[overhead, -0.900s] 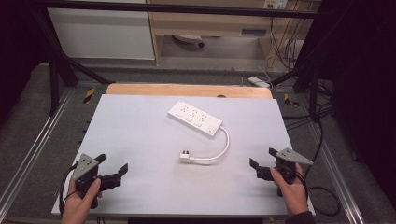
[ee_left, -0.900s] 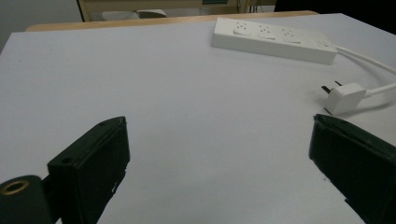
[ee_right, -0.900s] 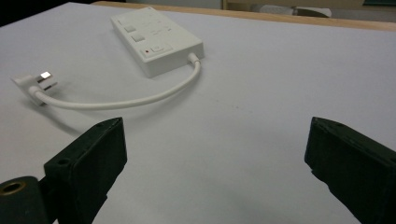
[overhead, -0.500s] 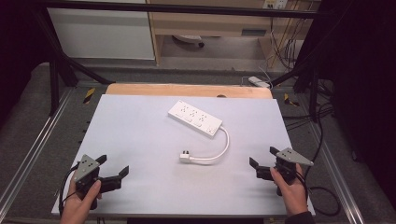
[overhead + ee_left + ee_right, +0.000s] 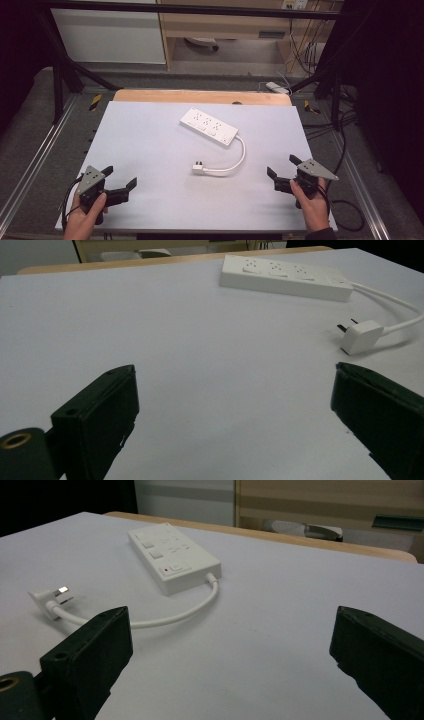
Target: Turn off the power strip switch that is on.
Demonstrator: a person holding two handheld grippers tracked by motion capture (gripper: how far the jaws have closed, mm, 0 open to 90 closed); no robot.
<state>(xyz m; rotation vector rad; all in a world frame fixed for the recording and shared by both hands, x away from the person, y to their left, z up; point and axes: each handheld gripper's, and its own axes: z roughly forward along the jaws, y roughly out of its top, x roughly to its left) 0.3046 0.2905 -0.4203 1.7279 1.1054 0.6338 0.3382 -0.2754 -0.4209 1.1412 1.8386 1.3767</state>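
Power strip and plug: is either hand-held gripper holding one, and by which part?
Nothing is held. The left hand-held gripper and right hand-held gripper are both open, apart from the power strip and its plug.

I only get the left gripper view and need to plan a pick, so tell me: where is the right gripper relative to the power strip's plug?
Observer: In the high view the right gripper sits near the table's right front edge, apart from the plug, which lies to its left.
Operator: Are its jaws open?
Observer: Yes, spread wide with nothing between them.
Operator: Does the strip have a switch?
Observer: The right gripper view shows a switch with a red mark on the power strip, at the end where the cable leaves.
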